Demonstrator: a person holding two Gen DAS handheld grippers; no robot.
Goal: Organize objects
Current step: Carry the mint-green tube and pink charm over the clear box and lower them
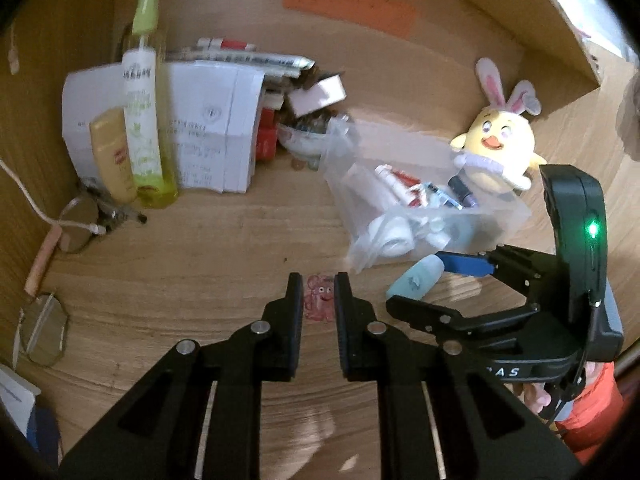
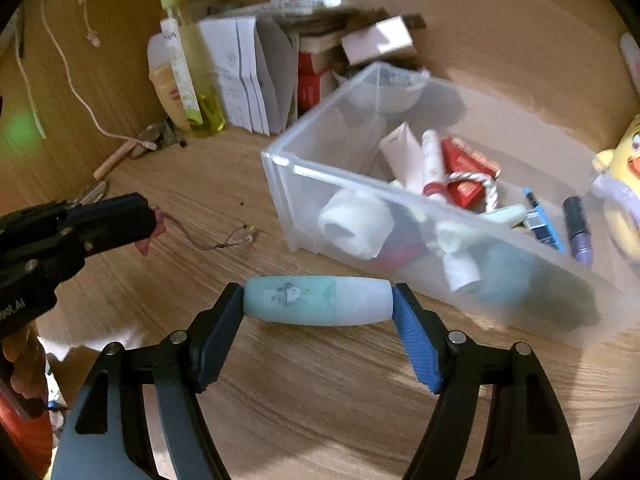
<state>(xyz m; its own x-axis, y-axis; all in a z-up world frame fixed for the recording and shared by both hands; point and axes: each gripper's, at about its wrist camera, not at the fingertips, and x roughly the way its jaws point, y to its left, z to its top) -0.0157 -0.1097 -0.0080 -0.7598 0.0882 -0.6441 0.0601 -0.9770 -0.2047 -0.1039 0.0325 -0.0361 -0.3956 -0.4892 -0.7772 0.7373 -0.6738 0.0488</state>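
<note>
The right hand-held gripper (image 2: 318, 308) held a pale teal bottle (image 2: 318, 300) lengthwise between its pads, one blue pad at each end, just above the wooden surface (image 2: 320, 400) and close beside the near wall of a clear plastic bin (image 2: 280, 184). The bin held a roll of white tape, tubes, red packets and a blue razor. The left hand-held gripper (image 1: 318, 296) was nearly closed, its jaws narrow around a small pink translucent charm (image 1: 319, 298); in the right wrist view the pink piece stuck out from between its fingertips, with a thin cord (image 2: 216, 240) trailing from it over the surface. A yellow chick plush (image 1: 496, 144) stood behind the bin, well apart from a tall green spray bottle (image 1: 146, 120).
</note>
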